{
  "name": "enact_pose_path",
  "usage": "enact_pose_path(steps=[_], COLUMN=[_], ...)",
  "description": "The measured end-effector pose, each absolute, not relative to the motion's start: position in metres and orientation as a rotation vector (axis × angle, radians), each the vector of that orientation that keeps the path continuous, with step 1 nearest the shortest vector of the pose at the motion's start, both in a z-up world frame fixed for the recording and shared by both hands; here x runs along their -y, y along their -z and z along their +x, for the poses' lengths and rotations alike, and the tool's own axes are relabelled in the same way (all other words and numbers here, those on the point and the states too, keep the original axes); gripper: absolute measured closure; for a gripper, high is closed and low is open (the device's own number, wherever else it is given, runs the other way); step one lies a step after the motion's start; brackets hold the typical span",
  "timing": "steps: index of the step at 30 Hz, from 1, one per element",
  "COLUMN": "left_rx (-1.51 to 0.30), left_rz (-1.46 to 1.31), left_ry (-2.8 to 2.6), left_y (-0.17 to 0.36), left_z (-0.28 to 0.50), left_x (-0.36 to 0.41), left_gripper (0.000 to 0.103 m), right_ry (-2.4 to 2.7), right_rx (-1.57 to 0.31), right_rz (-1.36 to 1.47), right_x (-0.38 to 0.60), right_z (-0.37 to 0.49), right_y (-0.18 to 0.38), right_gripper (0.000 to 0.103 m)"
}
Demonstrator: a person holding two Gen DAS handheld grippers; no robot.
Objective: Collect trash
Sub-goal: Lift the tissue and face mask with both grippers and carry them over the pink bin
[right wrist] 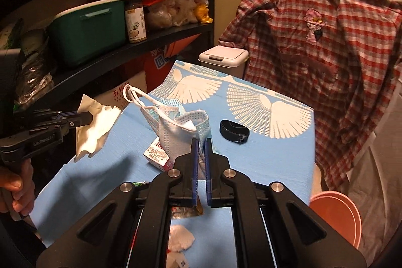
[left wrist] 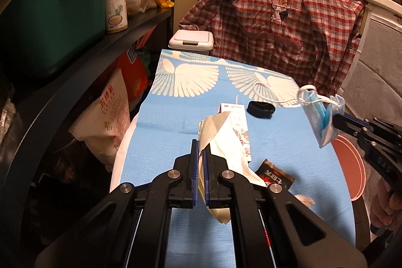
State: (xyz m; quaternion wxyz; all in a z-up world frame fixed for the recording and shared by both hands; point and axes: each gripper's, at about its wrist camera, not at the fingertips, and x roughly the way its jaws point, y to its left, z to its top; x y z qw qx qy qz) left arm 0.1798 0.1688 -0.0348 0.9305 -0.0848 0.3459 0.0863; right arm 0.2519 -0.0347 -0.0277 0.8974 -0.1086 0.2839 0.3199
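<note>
My left gripper (left wrist: 201,145) is shut on a crumpled white paper napkin (left wrist: 223,140) and holds it above the blue tablecloth (left wrist: 176,104); it also shows in the right wrist view (right wrist: 96,126). My right gripper (right wrist: 201,142) is shut on a blue-and-white face mask (right wrist: 173,124), lifted over the table; the mask shows at the right of the left wrist view (left wrist: 320,117). On the cloth lie a small milk carton (right wrist: 157,156), a black cap (right wrist: 234,131), a dark snack wrapper (left wrist: 276,173) and a tissue wad (right wrist: 179,239).
A white lidded trash bin (left wrist: 192,39) stands beyond the table's far edge. A plaid shirt (left wrist: 276,24) hangs on a chair at the far right. Dark shelves (left wrist: 83,47) with a green box stand left. A pink bowl (right wrist: 335,215) sits at the right edge.
</note>
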Motion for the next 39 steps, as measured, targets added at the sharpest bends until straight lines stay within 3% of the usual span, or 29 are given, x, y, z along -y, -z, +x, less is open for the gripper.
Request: enact_pose_path(steps=[15, 39], left_rx=[-0.624, -0.583], left_rz=[-0.156, -0.127], left_ry=[-0.13, -0.05], left_y=[0.005, -0.019], left_z=[0.173, 0.193], left_x=[-0.134, -0.056], left_gripper=[0.099, 0.099], right_ry=[-0.515, -0.321], right_rx=[-0.526, -0.518], right_rz=[-0.14, -0.002], right_x=[0.117, 0.219], right_z=[0.231, 0.236], right_y=[-0.03, -0.013], right_gripper=[0.098, 0.098])
